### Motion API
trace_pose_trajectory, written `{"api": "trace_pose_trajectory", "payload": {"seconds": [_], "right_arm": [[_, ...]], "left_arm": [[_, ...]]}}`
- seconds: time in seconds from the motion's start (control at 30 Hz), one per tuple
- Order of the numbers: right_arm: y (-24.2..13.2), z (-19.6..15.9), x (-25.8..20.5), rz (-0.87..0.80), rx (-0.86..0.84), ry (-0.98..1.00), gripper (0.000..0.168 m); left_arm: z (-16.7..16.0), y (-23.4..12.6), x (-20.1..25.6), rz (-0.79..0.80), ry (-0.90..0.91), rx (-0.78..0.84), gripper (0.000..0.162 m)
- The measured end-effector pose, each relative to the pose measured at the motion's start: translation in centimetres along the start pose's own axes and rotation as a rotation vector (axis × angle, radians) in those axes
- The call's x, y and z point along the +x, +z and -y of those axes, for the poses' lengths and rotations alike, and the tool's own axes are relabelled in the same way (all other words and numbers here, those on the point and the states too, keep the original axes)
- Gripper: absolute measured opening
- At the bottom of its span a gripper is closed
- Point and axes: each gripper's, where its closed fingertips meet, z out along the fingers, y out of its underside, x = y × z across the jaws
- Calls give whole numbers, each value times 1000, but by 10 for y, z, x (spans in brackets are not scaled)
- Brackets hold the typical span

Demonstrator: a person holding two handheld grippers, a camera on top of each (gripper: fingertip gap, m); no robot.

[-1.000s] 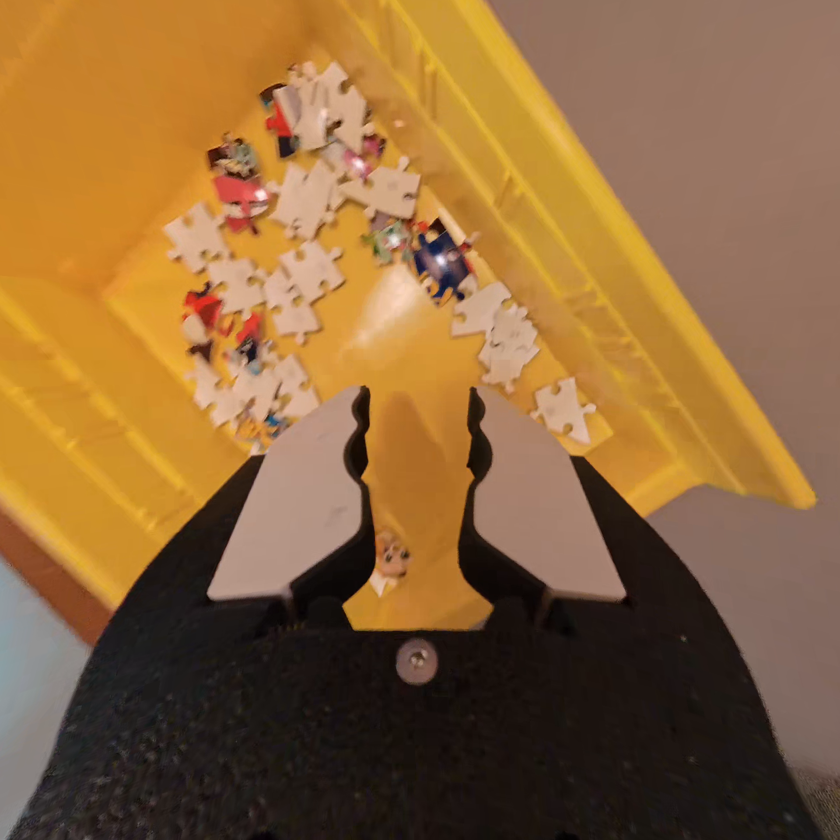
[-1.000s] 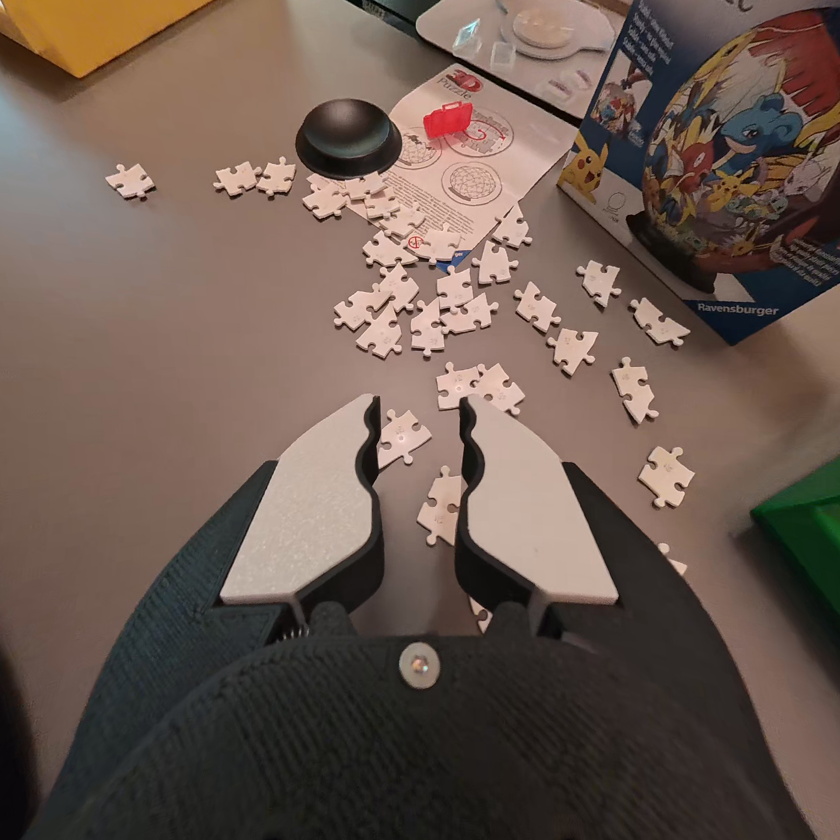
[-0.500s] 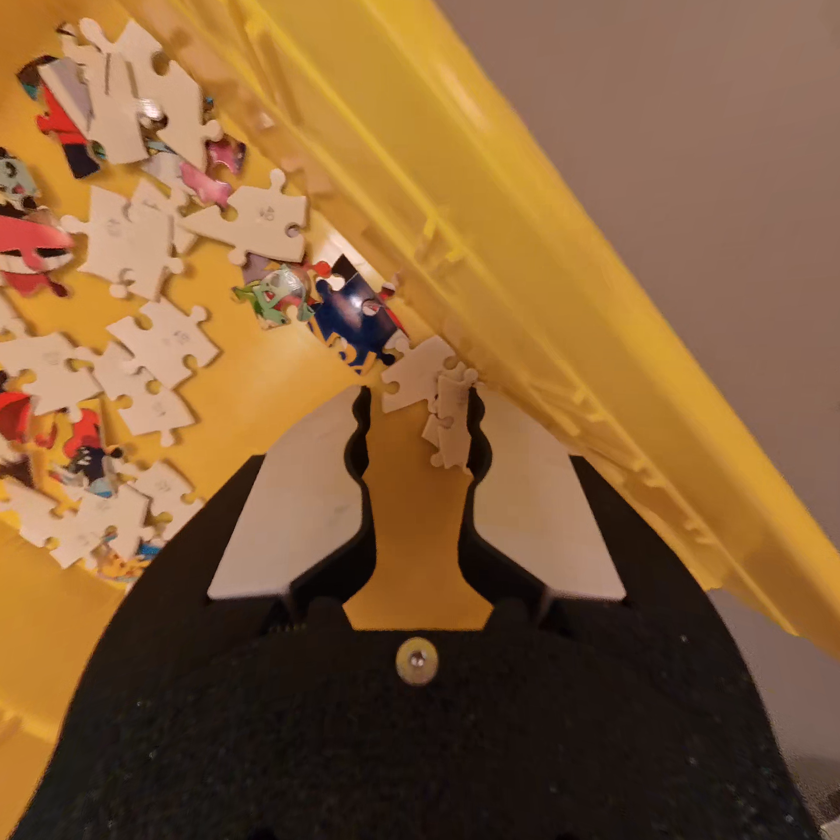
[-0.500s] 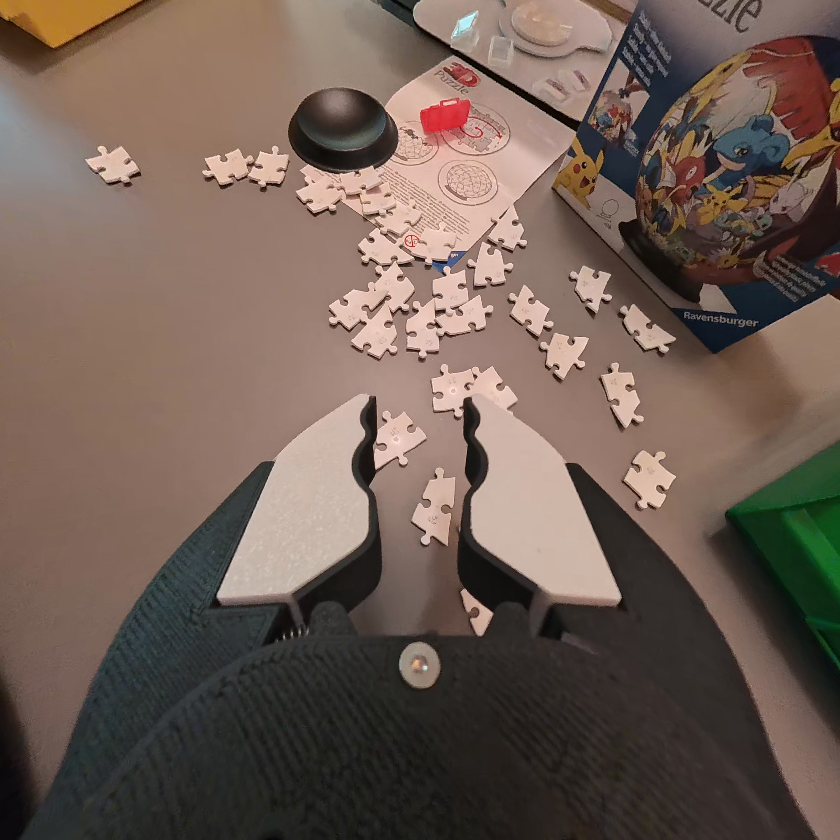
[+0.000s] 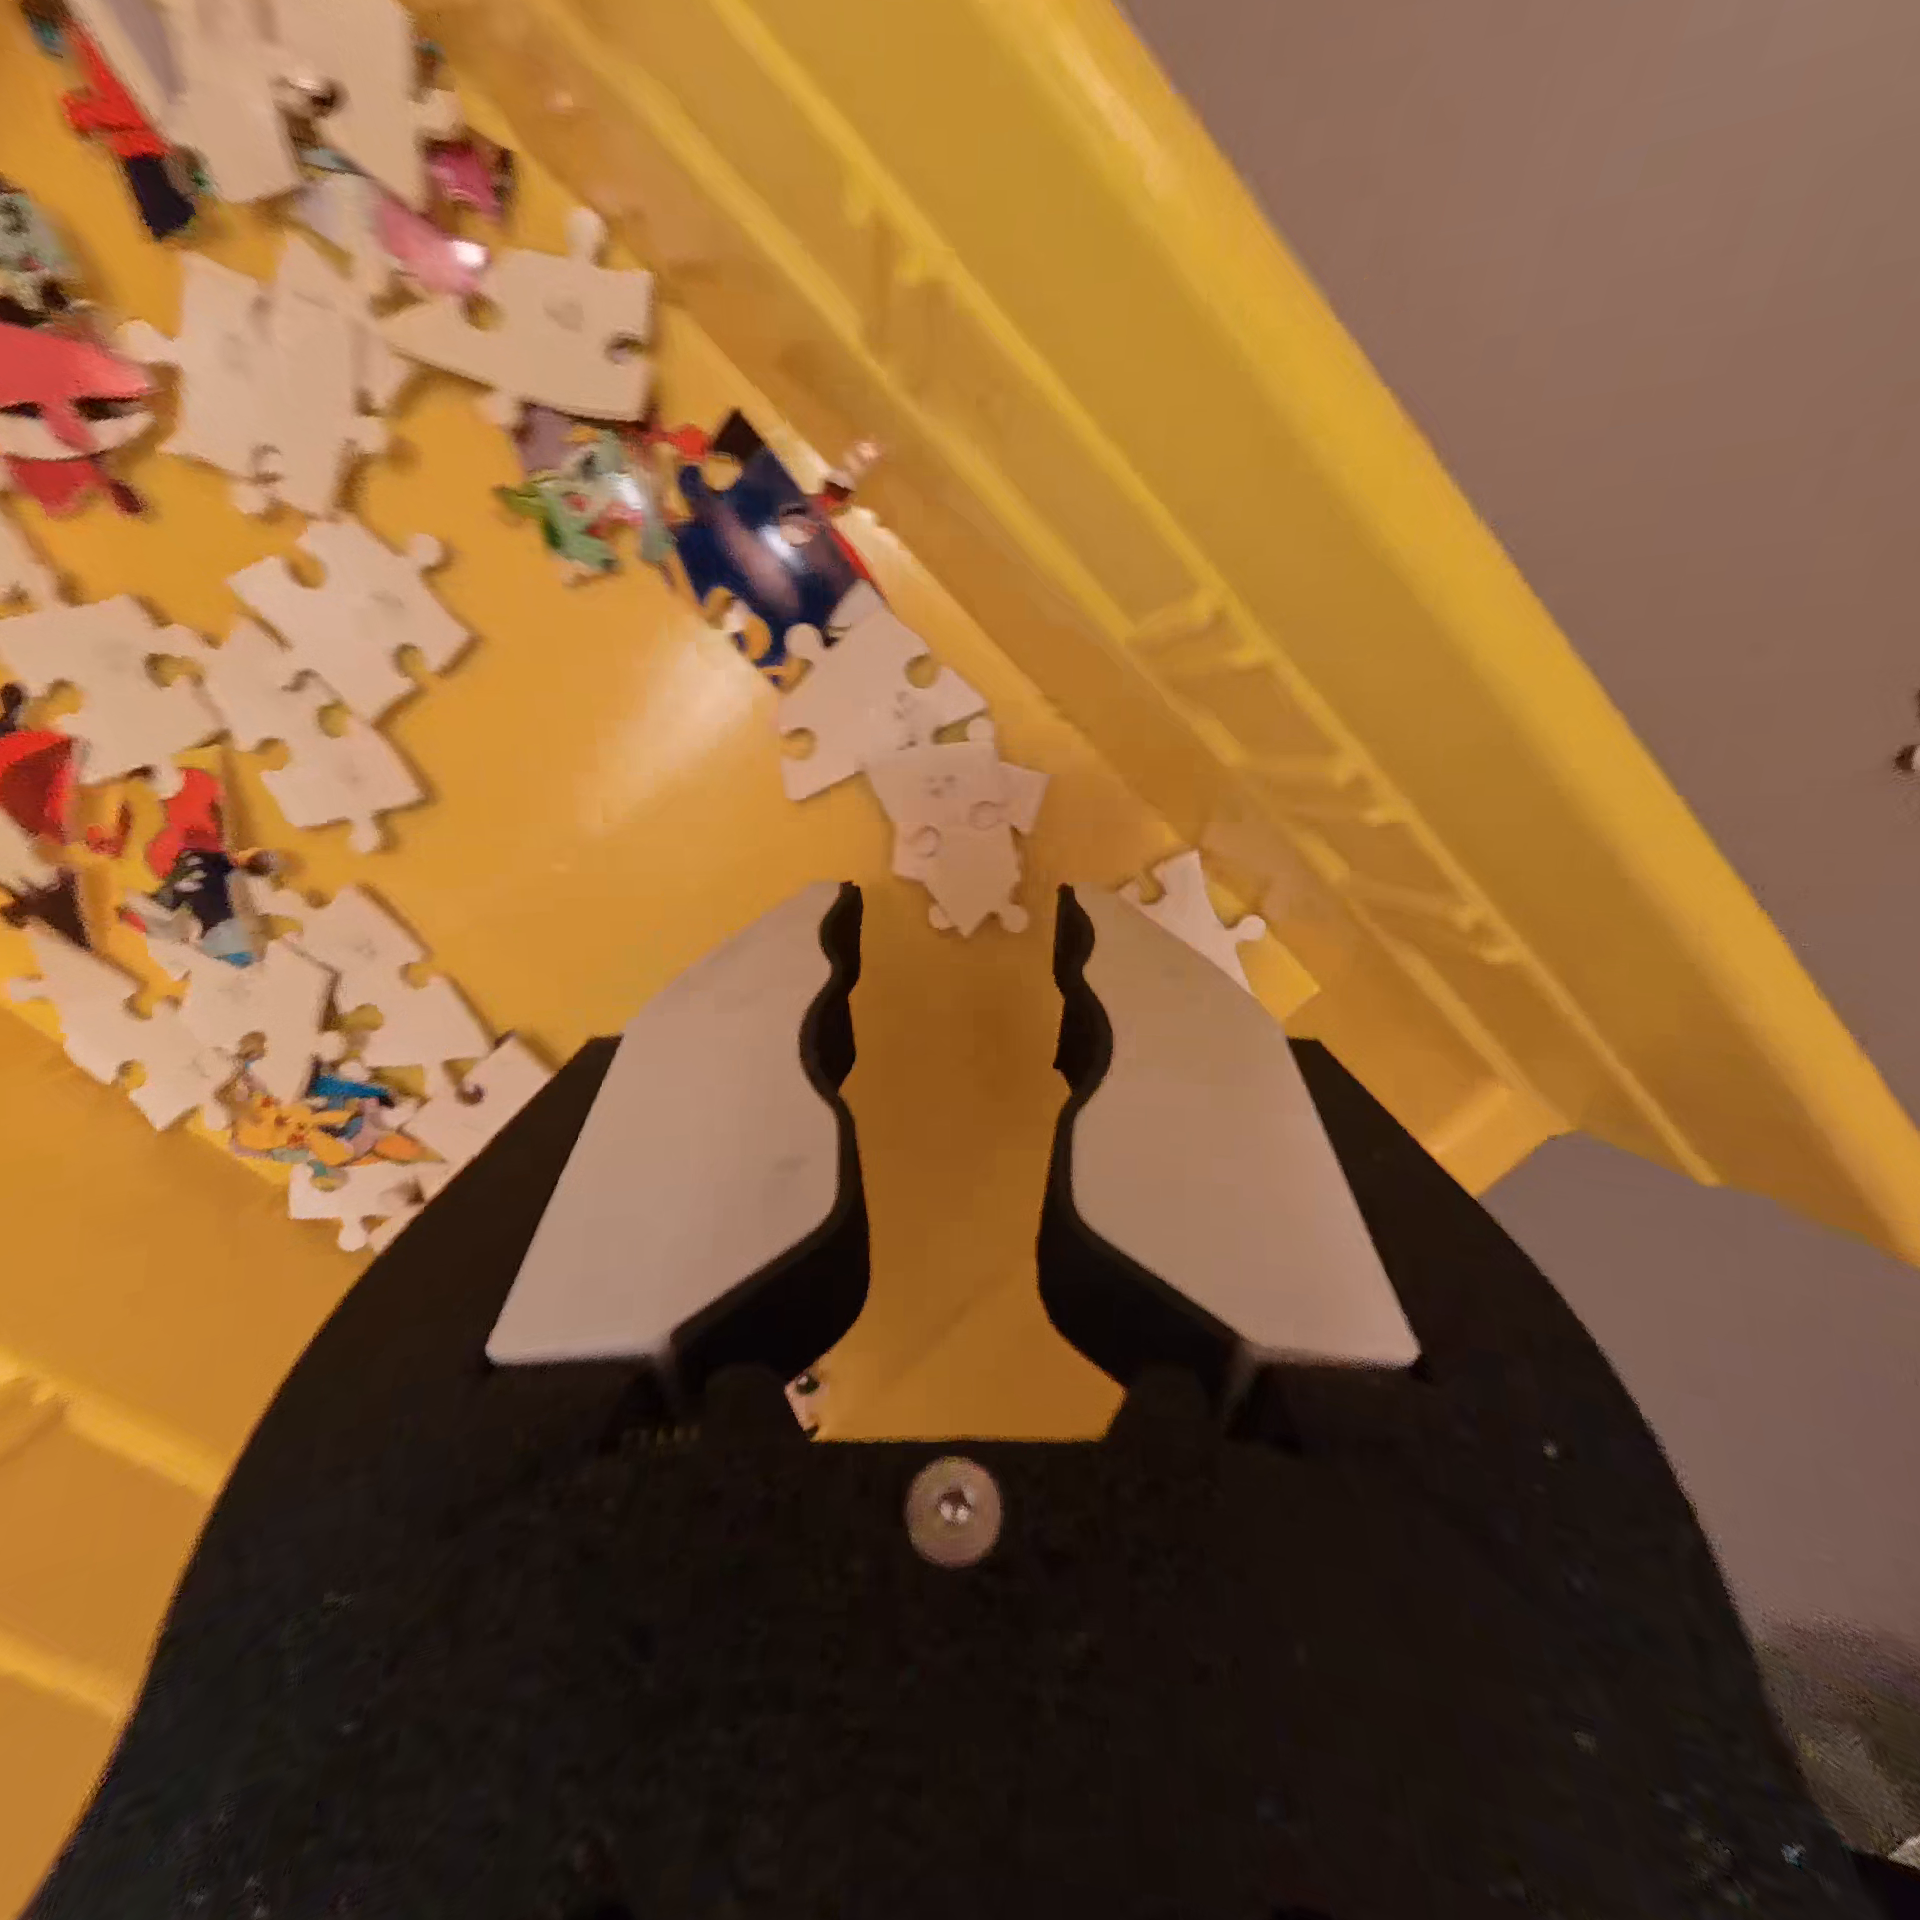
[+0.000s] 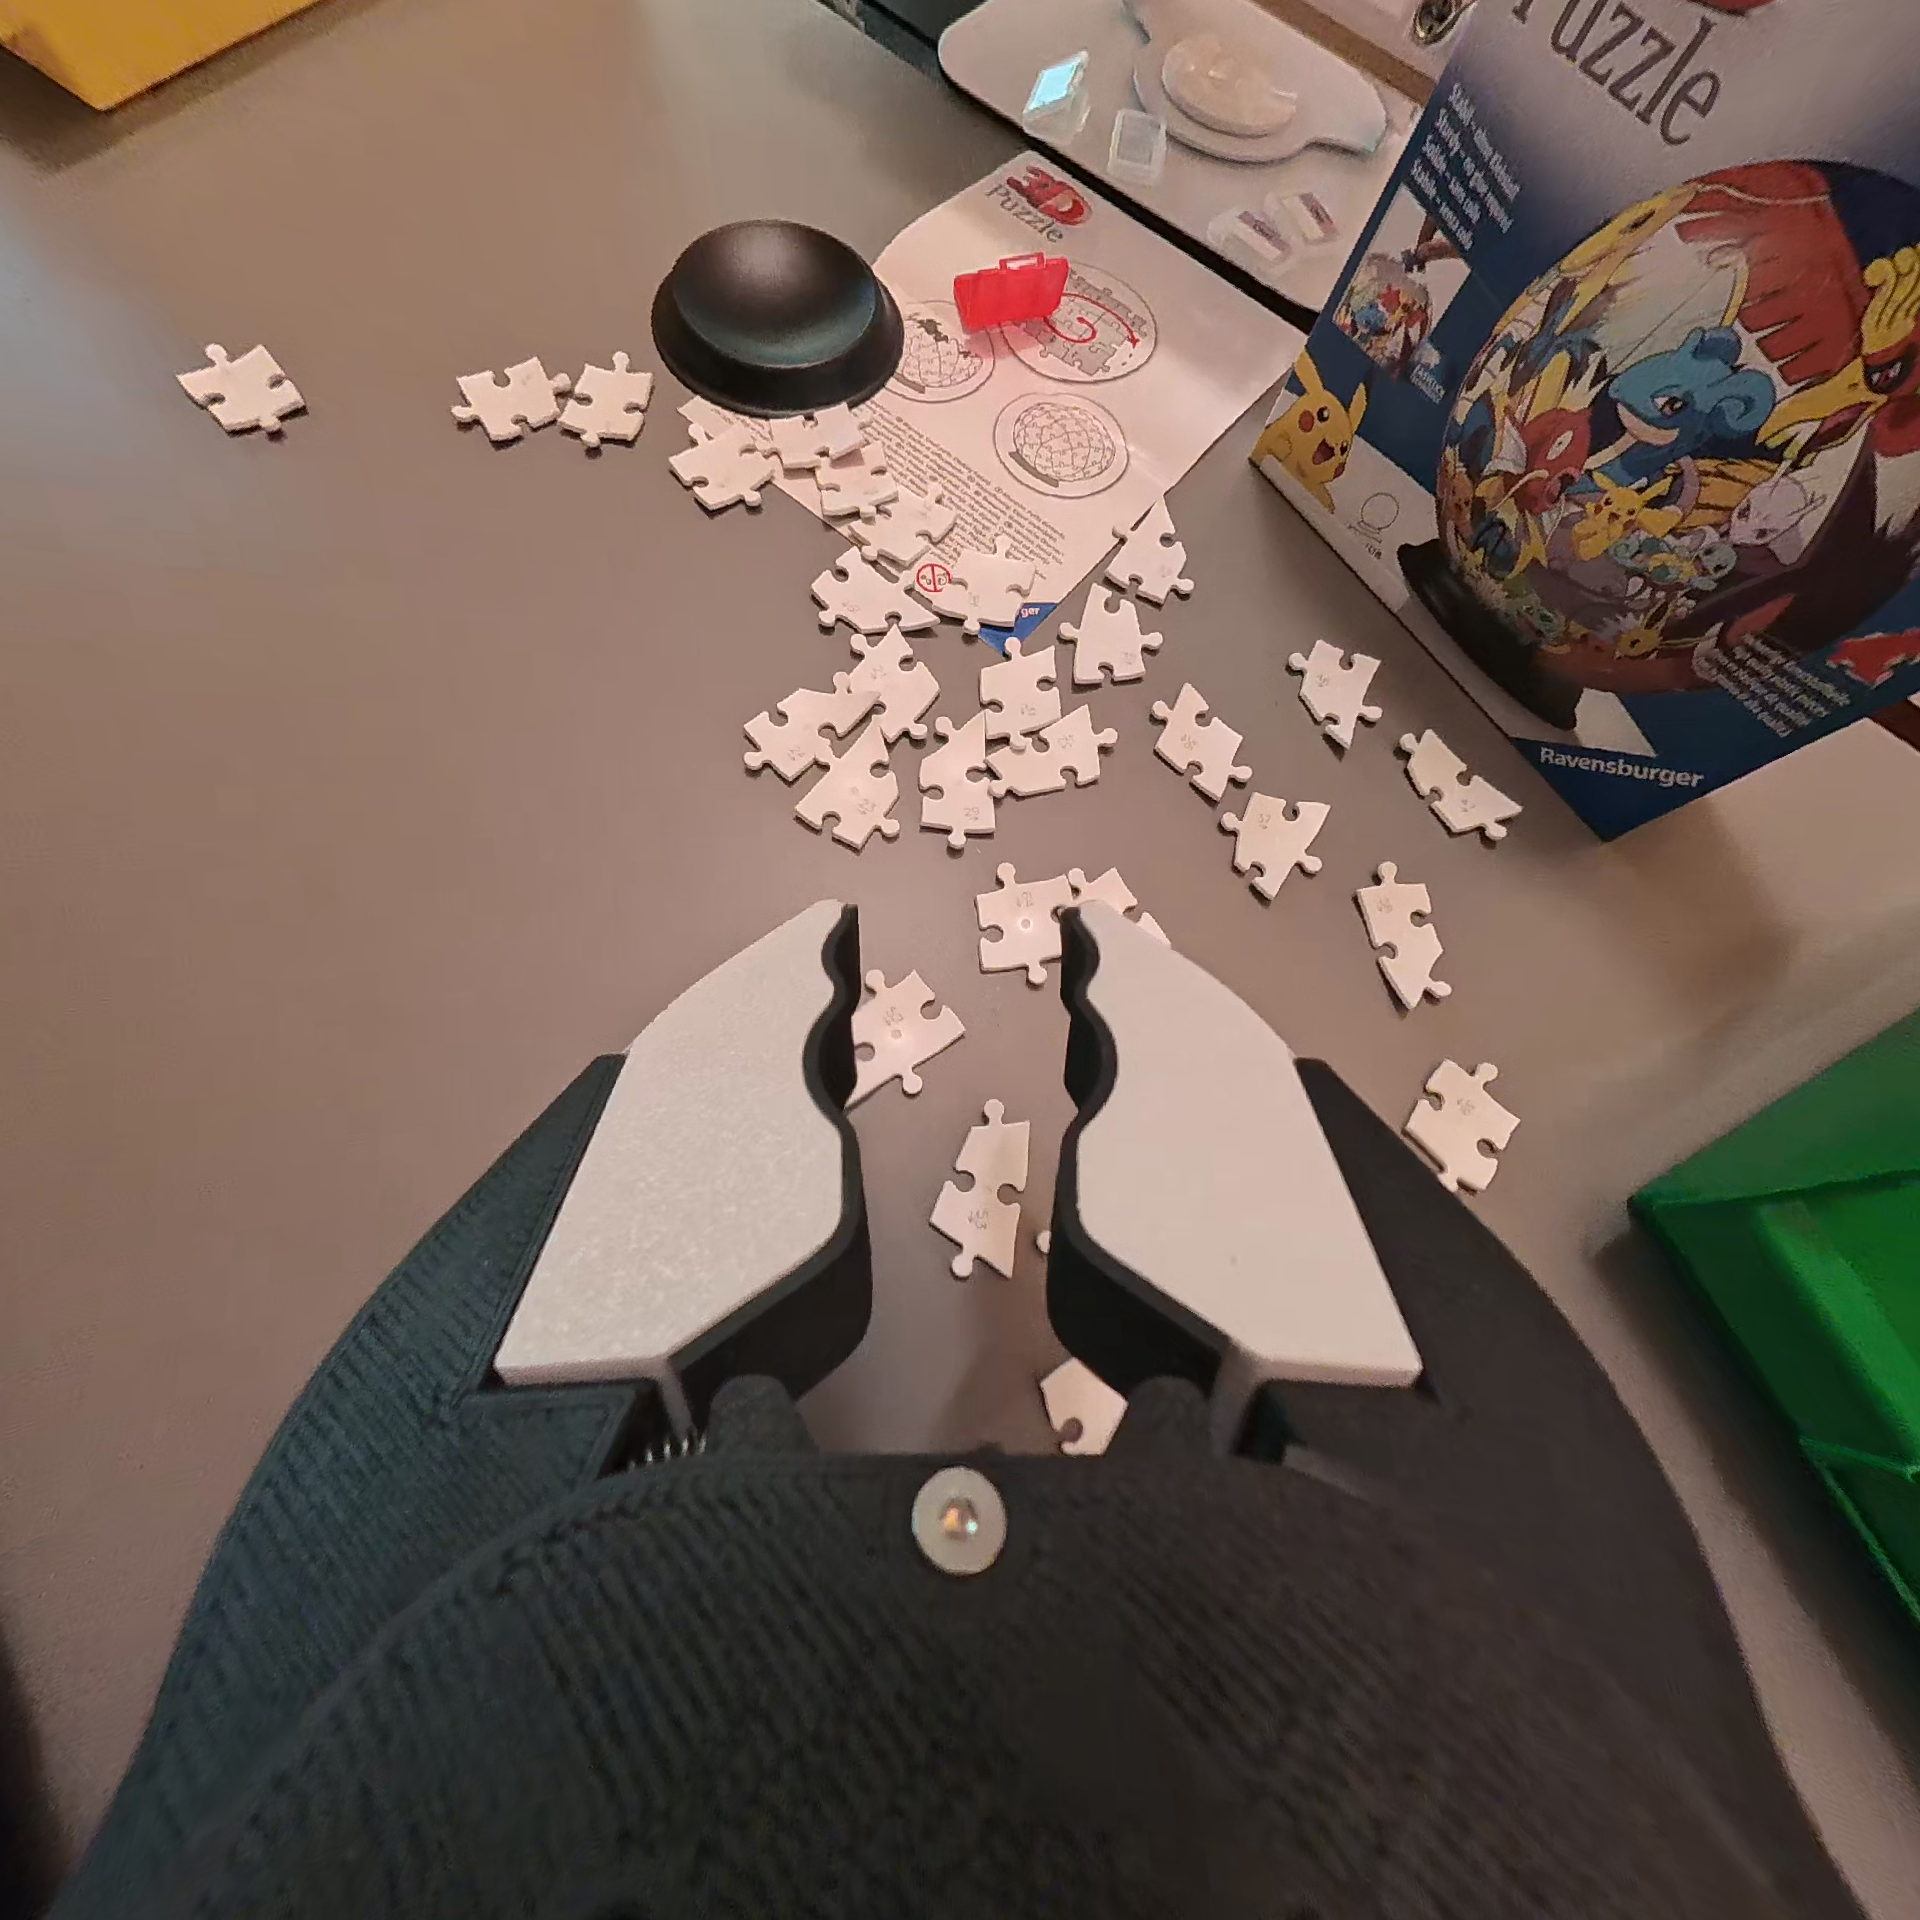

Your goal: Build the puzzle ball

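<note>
In the left wrist view my left gripper (image 5: 956, 909) is open and empty inside a yellow bin (image 5: 1195, 499). Several puzzle pieces lie on the bin floor, some white side up, some picture side up. A white piece (image 5: 961, 831) lies just beyond my fingertips by the bin wall. In the right wrist view my right gripper (image 6: 958, 925) is open and empty just above the grey table. Several white pieces are scattered there; one piece (image 6: 902, 1034) lies by the left finger and another (image 6: 987, 1184) lies between the fingers.
A black round stand (image 6: 774, 312) sits on a paper instruction sheet (image 6: 1081, 405) with a small red clip (image 6: 1010, 294). The puzzle box (image 6: 1642, 436) stands at the right. A green bin (image 6: 1829, 1309) is at the right edge. A white tray (image 6: 1174, 73) lies at the back.
My left gripper moved down into the bin toward the wall, then drew back slightly. My right gripper shifted a little; the pieces stayed where they were. Both stayed open.
</note>
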Motion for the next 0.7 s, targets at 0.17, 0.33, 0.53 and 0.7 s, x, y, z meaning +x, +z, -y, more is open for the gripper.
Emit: {"api": "trace_pose_trajectory", "payload": {"seconds": [0.17,0.33,0.53,0.7], "right_arm": [[2,-1,-2,-1,-7,-11,38],[1,-2,-4,3,-7,-6,38],[-2,-9,-7,0,-1,-2,39],[-6,-13,-3,-9,4,2,39]], "left_arm": [[0,15,-1,89,-7,-43,29],[0,16,0,116,-19,-55,4],[-1,16,-1,109,-25,-26,4],[-3,3,-9,196,-13,27,4]]}}
